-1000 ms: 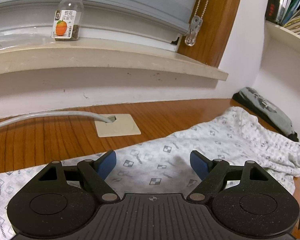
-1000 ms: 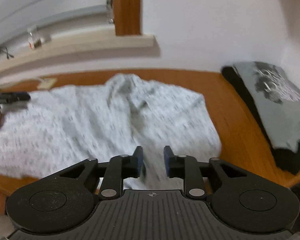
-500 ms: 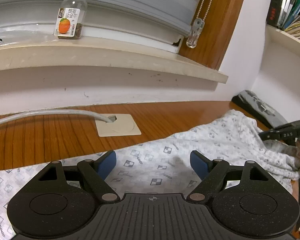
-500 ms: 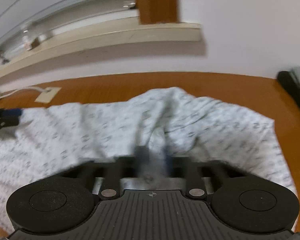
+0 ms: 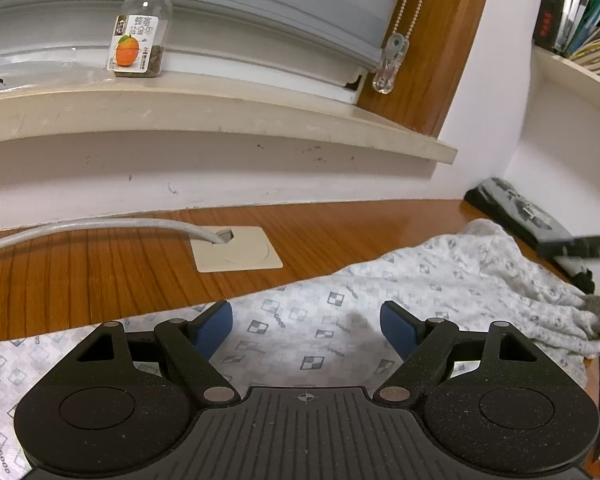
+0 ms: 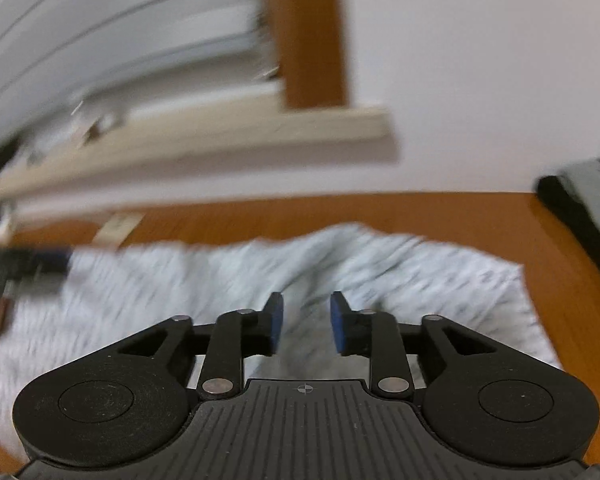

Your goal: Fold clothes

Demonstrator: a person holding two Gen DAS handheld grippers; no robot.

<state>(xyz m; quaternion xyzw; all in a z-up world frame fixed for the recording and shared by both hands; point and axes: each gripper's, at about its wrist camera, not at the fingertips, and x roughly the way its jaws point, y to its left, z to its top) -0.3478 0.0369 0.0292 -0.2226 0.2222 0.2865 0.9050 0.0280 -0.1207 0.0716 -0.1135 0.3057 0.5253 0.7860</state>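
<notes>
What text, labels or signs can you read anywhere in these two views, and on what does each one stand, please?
"蜂蜜" over "柑金枣", roughly: label of the glass jar on the windowsill; smaller print unreadable.
Book spines on the shelf: too small to read.
Patterned garment: checker motifs only, no words.
Right wrist view: blurred, nothing readable.

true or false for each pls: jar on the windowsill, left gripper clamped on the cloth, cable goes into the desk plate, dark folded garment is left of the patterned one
The jar stands on the windowsill: true.
The left gripper is clamped on the patterned cloth: false, its jaws stand wide open over it.
The grey cable runs into the beige desk plate: true.
The dark folded garment lies left of the patterned cloth: false, it lies to the right, by the wall.
</notes>
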